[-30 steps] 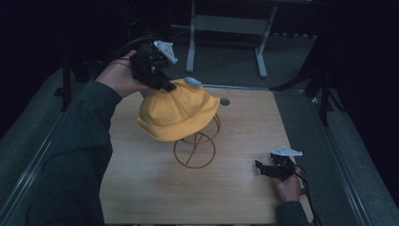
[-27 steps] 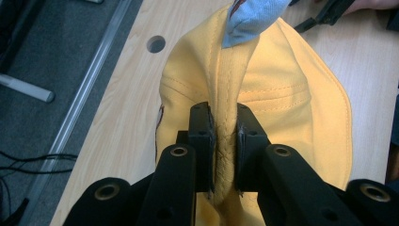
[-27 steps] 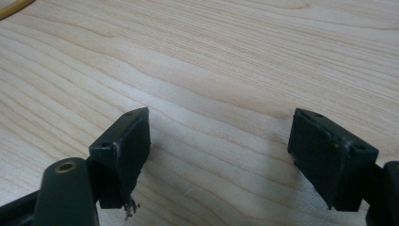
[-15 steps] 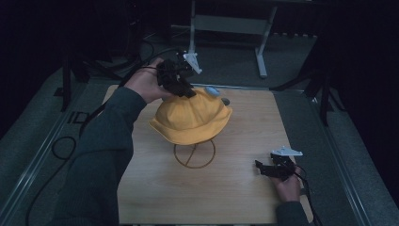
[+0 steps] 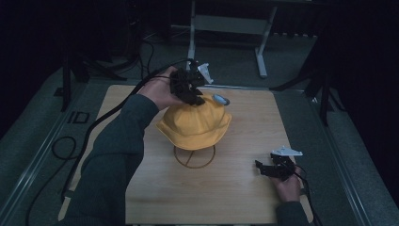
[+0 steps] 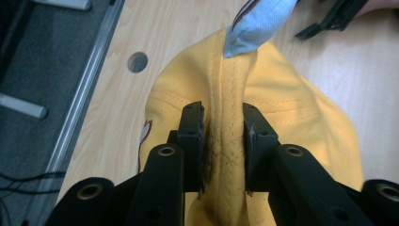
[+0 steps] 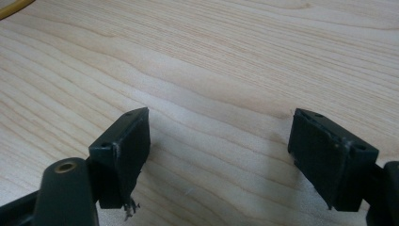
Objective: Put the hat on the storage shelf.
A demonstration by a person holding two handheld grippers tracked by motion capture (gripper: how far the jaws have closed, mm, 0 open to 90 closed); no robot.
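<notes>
Dark room all around, grey matting on the floor, and a metal frame [image 5: 226, 23] standing beyond the far edge of the pale wooden table [image 5: 141, 188]. Letters "ID" sit on the floor strip off the table's left side. Centre stage is the yellow hat [image 5: 195, 125], perched on a wire stand [image 5: 194, 157] whose ring base rests on the wood; a light blue tag [image 5: 220, 100] sticks out at the hat's far side, and there's a round hole [image 6: 137, 61] in the tabletop close by. The left gripper [image 5: 190, 94] is down on the crown at the far side, and its own view shows the jaws flanking a raised seam ridge of the fabric, pads right at the cloth; they have just been opening, so whether they still pinch it I cannot tell. Cables trail off the left edge and across the floor. Near the right front corner the right gripper [image 5: 266, 169] rests low over bare wood, jaws spread wide with nothing between them, well apart from the hat. Plenty of open board lies in front of the stand and to either side
</notes>
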